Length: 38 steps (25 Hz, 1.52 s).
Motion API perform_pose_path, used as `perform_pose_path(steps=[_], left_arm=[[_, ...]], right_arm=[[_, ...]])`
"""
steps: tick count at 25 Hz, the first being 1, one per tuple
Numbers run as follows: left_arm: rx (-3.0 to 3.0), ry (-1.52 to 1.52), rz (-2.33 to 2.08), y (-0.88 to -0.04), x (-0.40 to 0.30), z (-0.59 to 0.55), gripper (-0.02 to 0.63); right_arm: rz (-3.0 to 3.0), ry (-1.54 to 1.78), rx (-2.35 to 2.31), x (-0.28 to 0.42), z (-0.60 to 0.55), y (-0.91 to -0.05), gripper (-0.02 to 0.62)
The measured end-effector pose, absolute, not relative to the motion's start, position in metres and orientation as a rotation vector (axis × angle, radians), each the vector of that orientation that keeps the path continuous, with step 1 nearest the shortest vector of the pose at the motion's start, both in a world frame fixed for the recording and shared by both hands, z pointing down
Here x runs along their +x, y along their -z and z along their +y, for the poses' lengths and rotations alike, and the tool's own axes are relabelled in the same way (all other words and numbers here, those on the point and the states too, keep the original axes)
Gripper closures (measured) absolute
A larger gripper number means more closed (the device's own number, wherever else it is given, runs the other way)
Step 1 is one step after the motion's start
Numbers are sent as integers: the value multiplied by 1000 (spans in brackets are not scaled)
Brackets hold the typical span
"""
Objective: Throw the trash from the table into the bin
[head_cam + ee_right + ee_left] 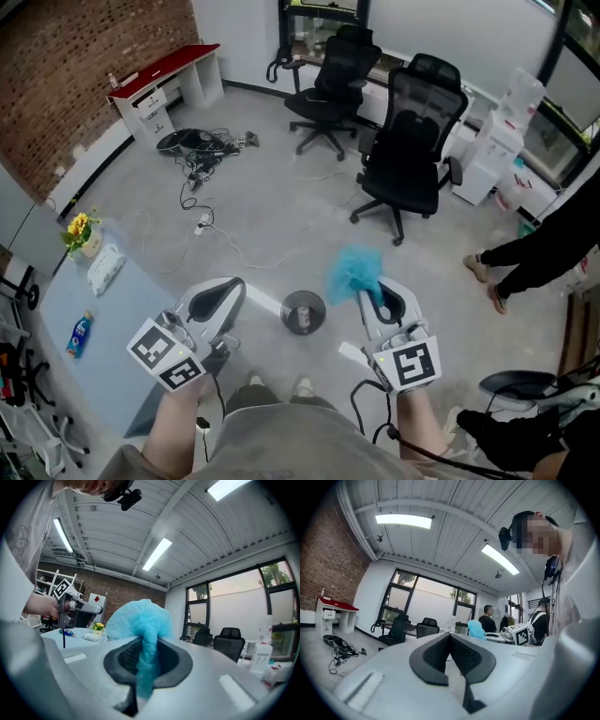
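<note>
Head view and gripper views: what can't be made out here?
- Small round grey bin, head view: too small to show its contents.
- Little blue bottle on the pale blue table, head view: label too small.
- Crumpled light-blue trash, right gripper view: lower end hidden between the jaws.
- Person in black, head view: cut off by the right edge.

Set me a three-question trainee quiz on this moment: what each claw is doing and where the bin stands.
1. True or false: the left claw is shut with nothing in it.
2. What does the right claw grip? A) a paper cup B) crumpled blue trash C) a banana peel
3. Fill in: in the head view, the bin stands on the ___, between the two claws.
Key: 1 true; 2 B; 3 floor.
</note>
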State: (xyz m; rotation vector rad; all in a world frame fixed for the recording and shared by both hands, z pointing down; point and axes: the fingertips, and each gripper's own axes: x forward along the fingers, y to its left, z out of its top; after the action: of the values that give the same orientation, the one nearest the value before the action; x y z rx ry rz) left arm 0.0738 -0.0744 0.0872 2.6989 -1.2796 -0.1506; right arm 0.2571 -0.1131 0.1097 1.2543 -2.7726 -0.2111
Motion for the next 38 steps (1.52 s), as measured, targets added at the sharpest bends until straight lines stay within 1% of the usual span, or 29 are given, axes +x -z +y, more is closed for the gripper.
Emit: perform_pose_path(steps=[7, 20, 26, 32, 38], left_arm=[[2732, 122, -1162, -107, 81, -86, 607], [2777, 152, -1052, -110, 58, -93, 607], [2759, 179, -1075, -116, 42, -92, 607], [2776, 148, -1042, -130, 41, -99, 607], [2713, 93, -1076, -165, 35, -132, 607]], right_arm=[[-2679, 172, 1368, 265, -110, -120, 569], [-2547, 128, 1533, 259, -93, -130, 569], [-2560, 115, 1515, 245, -97, -134, 569], [-2558, 56, 1488, 233, -107, -150, 569], [-2516, -24, 1425, 220, -141, -185, 569]])
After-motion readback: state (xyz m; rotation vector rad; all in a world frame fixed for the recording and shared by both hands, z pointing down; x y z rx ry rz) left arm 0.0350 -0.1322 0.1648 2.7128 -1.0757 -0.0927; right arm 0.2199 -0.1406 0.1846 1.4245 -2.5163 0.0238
